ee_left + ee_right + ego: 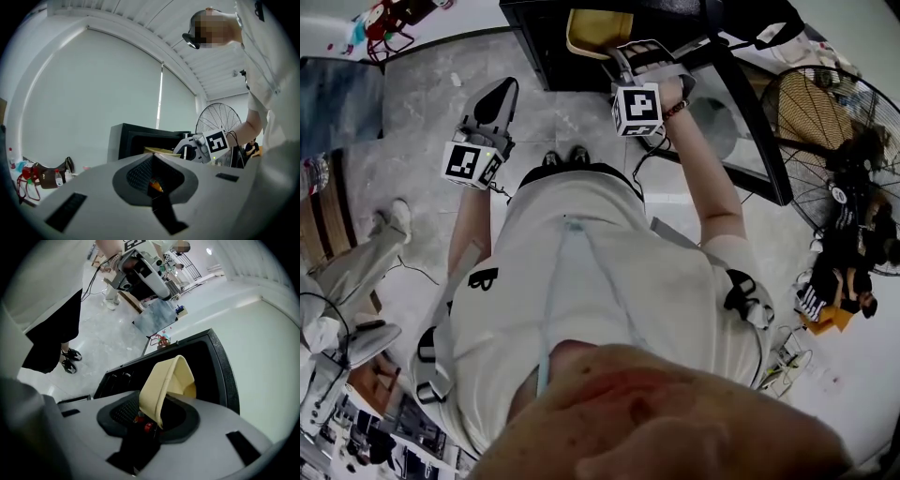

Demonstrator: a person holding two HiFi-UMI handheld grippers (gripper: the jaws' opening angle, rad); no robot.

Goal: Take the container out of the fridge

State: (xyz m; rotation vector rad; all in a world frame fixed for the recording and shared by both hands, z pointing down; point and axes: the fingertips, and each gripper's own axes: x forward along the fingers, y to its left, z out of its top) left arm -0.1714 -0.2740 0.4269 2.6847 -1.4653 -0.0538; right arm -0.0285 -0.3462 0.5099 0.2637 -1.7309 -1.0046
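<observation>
A beige, soft-walled container (593, 33) sits at the mouth of the black fridge (542, 56), whose inside is dark. My right gripper (617, 54) is shut on its near rim. In the right gripper view the container (169, 380) rises tilted out of the gripper (153, 408), with the fridge's black frame (224, 371) behind it. My left gripper (502, 92) hangs shut and holds nothing, to the left of the fridge above the floor. The left gripper view looks past that gripper (153, 157) to the fridge (136, 138), the container (159, 151) and the right gripper (194, 147).
The fridge's glass door (752, 127) stands swung open to the right. A large floor fan (825, 131) is beyond it, with a seated person (855, 272) nearby. Another person's legs (366, 258) are at the left. Cables lie on the grey floor.
</observation>
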